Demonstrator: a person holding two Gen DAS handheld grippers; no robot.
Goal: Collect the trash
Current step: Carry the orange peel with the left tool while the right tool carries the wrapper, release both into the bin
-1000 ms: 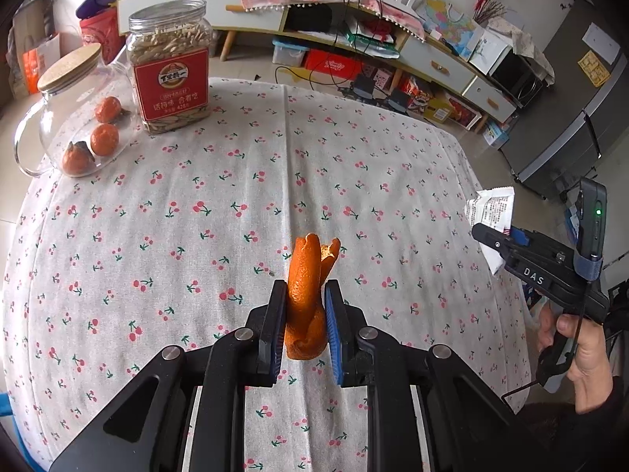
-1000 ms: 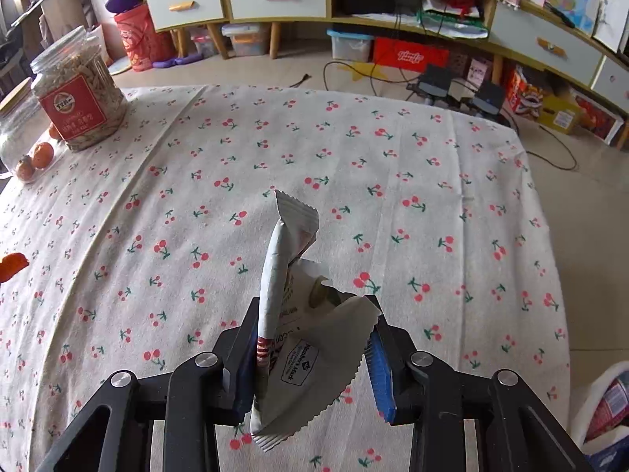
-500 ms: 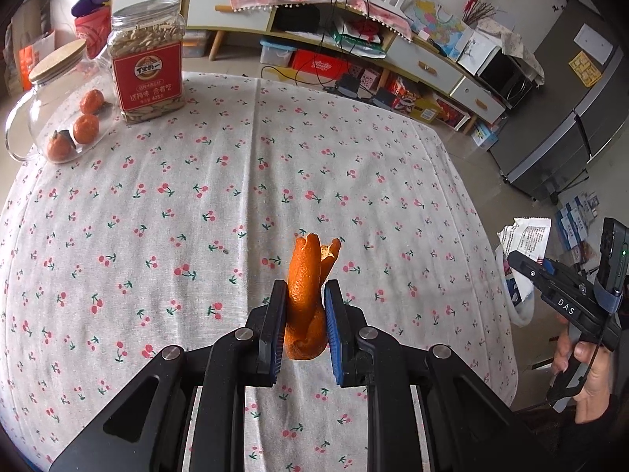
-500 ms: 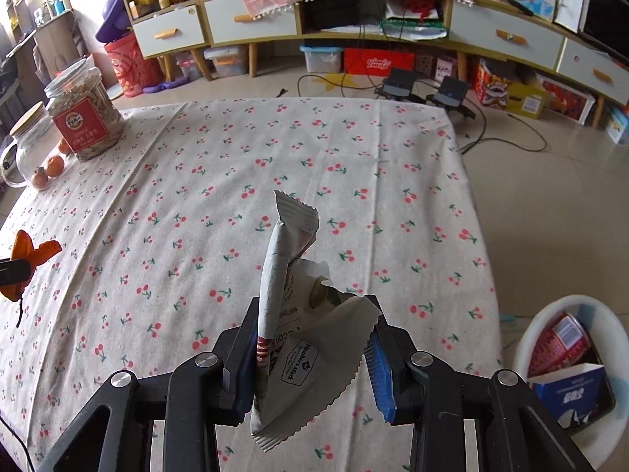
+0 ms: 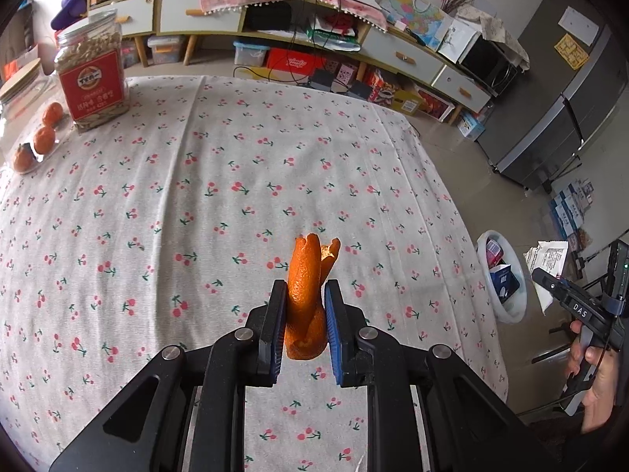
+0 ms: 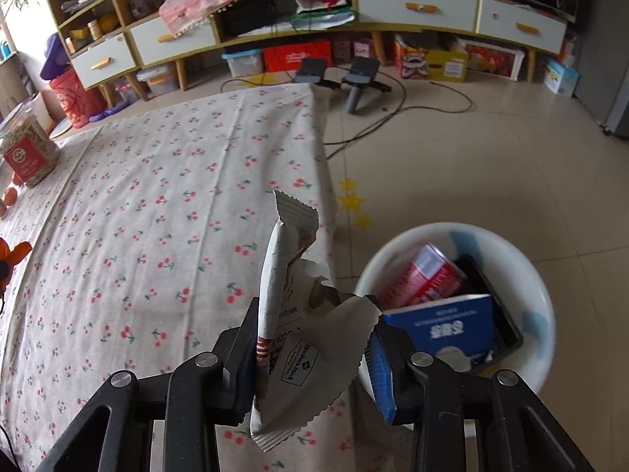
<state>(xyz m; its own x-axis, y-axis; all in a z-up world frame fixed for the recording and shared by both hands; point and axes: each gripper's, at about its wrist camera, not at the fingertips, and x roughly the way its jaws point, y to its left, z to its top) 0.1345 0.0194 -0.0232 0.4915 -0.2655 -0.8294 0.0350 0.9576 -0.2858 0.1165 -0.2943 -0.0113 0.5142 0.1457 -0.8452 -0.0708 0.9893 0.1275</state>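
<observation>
Left gripper [image 5: 304,324]: jaws pressed onto a curl of orange peel [image 5: 306,295], held above the cherry-print tablecloth [image 5: 196,196] near its near edge. The peel stands upright out of the pads, its torn tips free above them.

Right gripper [image 6: 314,354]: jaws pinched on a torn white snack wrapper [image 6: 298,314], carried at the right edge of the table, with the white waste bin [image 6: 546,303] on the floor just to its right and below. The bin already holds a red can and a blue box.

Handling assessment, peel: light, leathery, slightly stiff along the curl, likely moist on the inner face. The present hold, low on the thick folded base, appears sound; a hold at the thin tips would probably tear.

Handling assessment, wrapper: nearly weightless, limp and slick, prone to crumpling. The pads bear on the bunched lower body, which looks the better purchase; the loose flap hangs free on the right and may cling to a pad on release or drift wide of the bin.

Neither item is fragile in any way that matters for disposal.
</observation>
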